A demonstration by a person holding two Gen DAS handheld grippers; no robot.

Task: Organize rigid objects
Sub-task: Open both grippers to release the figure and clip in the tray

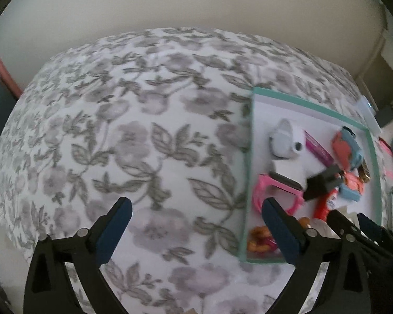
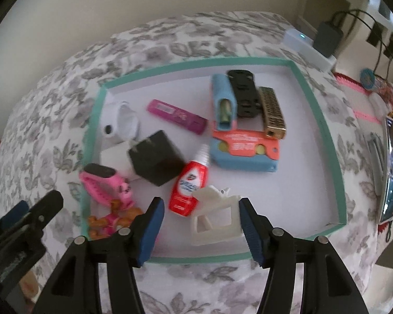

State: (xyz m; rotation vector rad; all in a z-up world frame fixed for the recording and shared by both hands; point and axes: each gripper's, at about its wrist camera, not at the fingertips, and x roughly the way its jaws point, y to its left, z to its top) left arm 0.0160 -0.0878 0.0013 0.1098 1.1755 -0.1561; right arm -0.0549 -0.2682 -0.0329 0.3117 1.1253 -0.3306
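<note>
Floral bedding carries the teal-rimmed tray (image 2: 327,120). My right hand-held gripper (image 2: 199,231) hangs with jaws apart and empty over the white plastic piece (image 2: 217,219), at twelve o'clock, nearest. My left hand-held gripper (image 1: 196,231), spread wide, holds nothing; the tray sits at two o'clock.

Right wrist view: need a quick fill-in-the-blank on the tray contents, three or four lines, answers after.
1. The rim of the tray is coloured ____.
2. The gold harmonica lies right beside a ____ case.
3. The bottle with the white nozzle has a ____ body.
4. The right gripper has nothing pressed between its pads, so it is ____.

Missing words: teal; black; red; open
</note>
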